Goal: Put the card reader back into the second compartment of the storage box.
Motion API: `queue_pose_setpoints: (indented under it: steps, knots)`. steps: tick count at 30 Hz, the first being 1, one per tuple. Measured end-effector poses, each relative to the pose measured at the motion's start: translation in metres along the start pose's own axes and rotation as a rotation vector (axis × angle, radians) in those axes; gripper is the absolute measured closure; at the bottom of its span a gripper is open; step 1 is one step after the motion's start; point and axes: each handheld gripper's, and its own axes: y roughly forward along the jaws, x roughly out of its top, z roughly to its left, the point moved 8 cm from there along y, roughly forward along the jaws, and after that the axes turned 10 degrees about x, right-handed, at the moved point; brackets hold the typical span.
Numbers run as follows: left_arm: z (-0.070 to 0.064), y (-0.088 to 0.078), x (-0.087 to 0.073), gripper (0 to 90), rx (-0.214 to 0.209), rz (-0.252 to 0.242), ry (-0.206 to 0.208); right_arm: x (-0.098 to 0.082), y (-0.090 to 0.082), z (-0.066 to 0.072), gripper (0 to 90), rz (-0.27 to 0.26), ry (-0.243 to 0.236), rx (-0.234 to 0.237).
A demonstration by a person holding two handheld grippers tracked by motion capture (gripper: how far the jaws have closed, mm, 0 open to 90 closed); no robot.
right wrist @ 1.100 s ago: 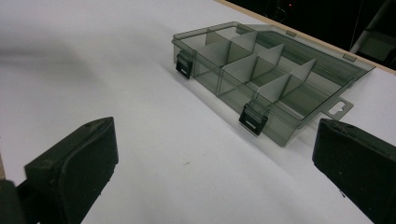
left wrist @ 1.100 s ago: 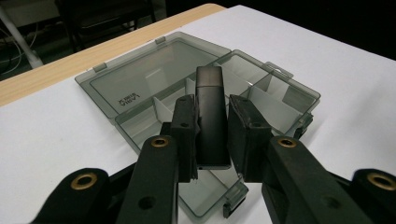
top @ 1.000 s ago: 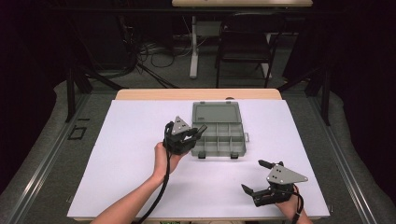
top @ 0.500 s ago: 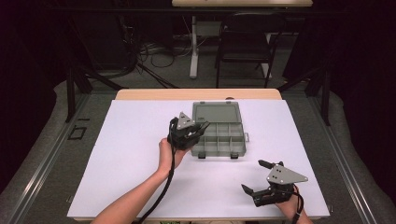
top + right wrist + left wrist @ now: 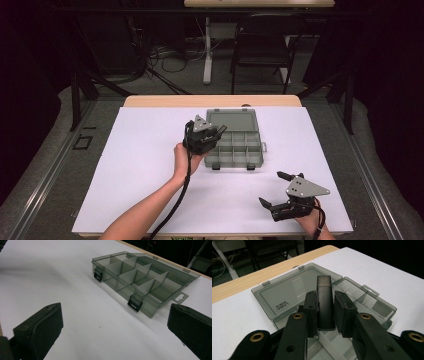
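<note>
Since a second earlier, the left gripper [image 5: 220,131] had travelled up and to the right, from just left of the box to a spot over its near-left corner, while the right gripper [image 5: 274,190] had kept its place near the front right of the table.

From largest to smallest: the white rectangular tabletop [image 5: 150,165] with a light wooden strip along its far edge filled most of the high view. Behind the centre of it lay the smoky grey, see-through plastic compartment box [image 5: 241,149], open, its flat lid [image 5: 232,121] folded back toward the far edge and lying level on the table. The tray half was split by thin dividers into several compartments — all of those visible looked bare in the right gripper view. Two small black latches [image 5: 135,304] sat on the near wall of the tray, and a hang tab stuck out from its right end.

In the left gripper view, the left gripper's jaws stood narrow, clamped on a small dark rectangular block with a slightly lighter cap end [image 5: 324,302], much like a USB stick. It stood upright between the pads, its cap end pointing away from the hand, held above the tray's near-left compartments with the lid beyond it. The person's left hand [image 5: 186,156] gripped that tool, the cable trailing back along the forearm.

The right gripper's jaws were spread wide with nothing between them, resting low, well apart from the box.
</note>
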Motion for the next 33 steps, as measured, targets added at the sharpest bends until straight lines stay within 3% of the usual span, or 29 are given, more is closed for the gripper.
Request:
queue_pose_setpoints:
  steps: [21, 33]
  knots:
    - [-0.001, 0.026, 0.001, 73.4, 0.013, 0.032, -0.075, 0.0, 0.0, 0.0, 0.0, -0.001, 0.001, 0.002]
    - [0.001, 0.041, -0.006, 73.4, 0.013, 0.068, -0.119, 0.0, 0.0, 0.0, 0.0, -0.001, 0.002, 0.002]
